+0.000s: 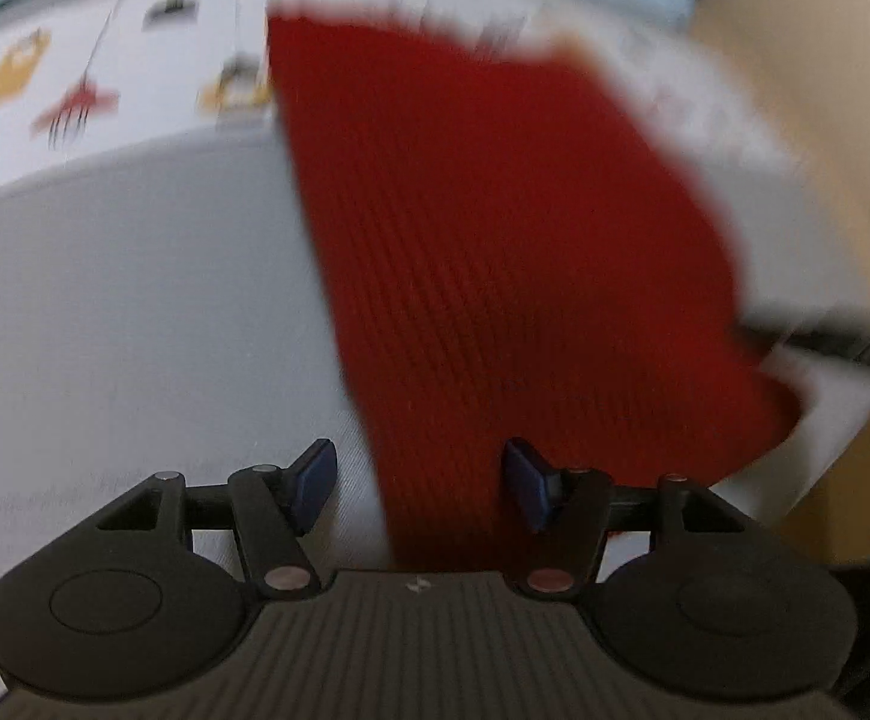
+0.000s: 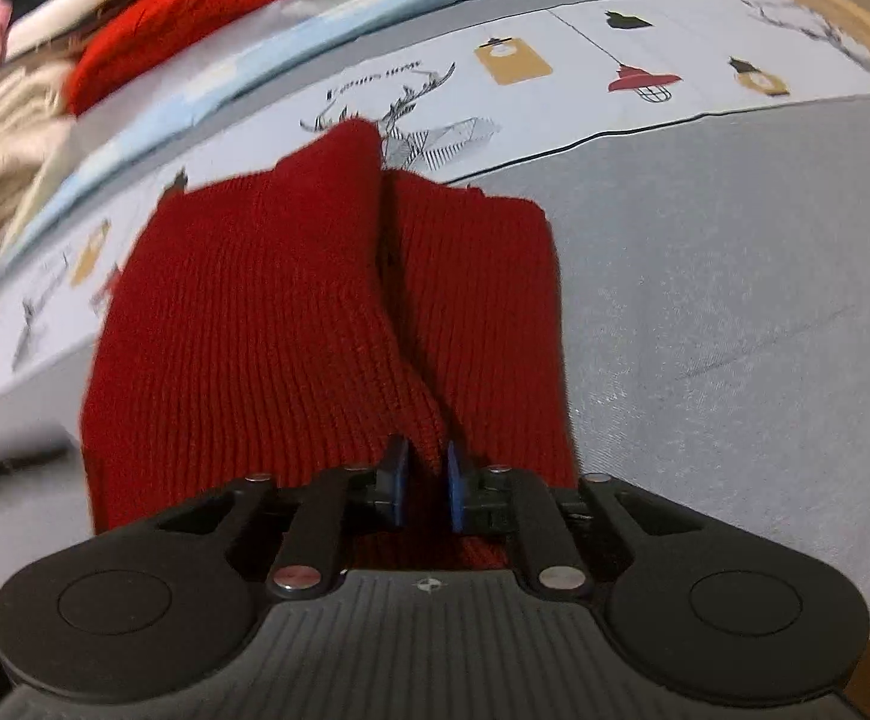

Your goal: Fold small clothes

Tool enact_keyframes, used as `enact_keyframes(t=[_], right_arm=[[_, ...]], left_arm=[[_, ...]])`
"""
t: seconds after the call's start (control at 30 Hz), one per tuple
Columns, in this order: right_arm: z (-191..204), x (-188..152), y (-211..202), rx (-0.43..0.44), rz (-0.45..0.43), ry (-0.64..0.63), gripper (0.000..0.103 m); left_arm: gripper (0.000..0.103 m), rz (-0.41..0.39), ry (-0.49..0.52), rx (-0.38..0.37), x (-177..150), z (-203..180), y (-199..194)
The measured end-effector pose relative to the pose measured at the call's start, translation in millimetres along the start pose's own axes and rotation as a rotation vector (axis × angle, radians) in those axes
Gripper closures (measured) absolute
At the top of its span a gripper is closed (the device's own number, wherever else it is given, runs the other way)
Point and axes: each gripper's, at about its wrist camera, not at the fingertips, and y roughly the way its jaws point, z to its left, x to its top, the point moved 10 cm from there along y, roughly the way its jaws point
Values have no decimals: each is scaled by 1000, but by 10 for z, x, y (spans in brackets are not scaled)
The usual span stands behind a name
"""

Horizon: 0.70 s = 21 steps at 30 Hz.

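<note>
Bedding covers the whole scene: a grey bed sheet (image 2: pixel 735 300) is spread over the bed, and a white printed band (image 2: pixel 645 48) with lanterns, a clipboard and a deer drawing runs along its far edge, bordered by a pale blue strip (image 2: pixel 375 0). At the far left corner of the bed, a pile of clothes (image 2: pixel 27 114) is stacked, with another red knit garment (image 2: pixel 183 18) lying on top of it. On the grey sheet, towards the middle of the bed, the red knitted garment (image 2: pixel 291 300) is laid, its ribbed fabric bunched into two ridges with a deep crease between them. Its near fold is pinched between the blue pads of the right claw (image 2: pixel 426 477), which is pressed together on the knit. In the blurred left wrist view, the left claw (image 1: pixel 420 483) is seen spread wide, nothing gripped, with the edge of the garment (image 1: pixel 495 252) lying between its fingers.
</note>
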Motion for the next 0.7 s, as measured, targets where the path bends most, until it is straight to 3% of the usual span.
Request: enact_keyframes(t=[0.07,0.13,0.27,0.4,0.5,0.7], right_arm=[[-25,42,2,-19,-13,-3,49],[-58,91,26,-34,-21,1,41],[-160,220,77,8,-18,80,37],[-189,236,209,33,16,108,32],[-186,139,326,24,74,88,23],[-191,80,351,38,87,83,23]], left_arm=[[35,-12,-13,-19,75,0,-46],[34,-57,-61,-78,227,39,-184],[25,-123,-245,-190,534,304,-278],[22,-117,-351,-213,813,594,-66],[19,-91,-478,-318,914,674,165],[7,-72,-536,-385,982,612,499]])
